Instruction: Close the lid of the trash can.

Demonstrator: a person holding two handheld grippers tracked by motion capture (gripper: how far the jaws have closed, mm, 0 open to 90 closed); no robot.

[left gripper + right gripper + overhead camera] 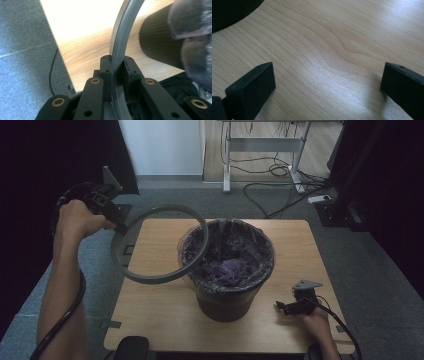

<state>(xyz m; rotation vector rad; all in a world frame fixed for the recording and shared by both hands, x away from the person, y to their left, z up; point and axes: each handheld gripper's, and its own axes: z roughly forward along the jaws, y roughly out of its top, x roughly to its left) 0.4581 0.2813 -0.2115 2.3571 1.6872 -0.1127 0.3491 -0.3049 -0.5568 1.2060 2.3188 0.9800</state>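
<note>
A dark ribbed bin (227,305) stands in the middle of the wooden table (155,310), lined with a clear bag (260,242) folded over its rim. Something purple (231,268) lies inside. My left gripper (117,222) is shut on a grey ring (150,278), held tilted in the air at the bin's left, its far side overlapping the rim. In the left gripper view the jaws pinch the ring's band (122,32) beside the bin wall (157,42). My right gripper (282,306) rests low at the table's front right, open (328,80) with only bare wood between its jaws.
Grey carpet (360,265) surrounds the table. A desk frame (262,145) and loose cables (280,170) are on the floor behind. Black curtains hang at both sides. A dark rounded object (131,347) sits at the table's front edge.
</note>
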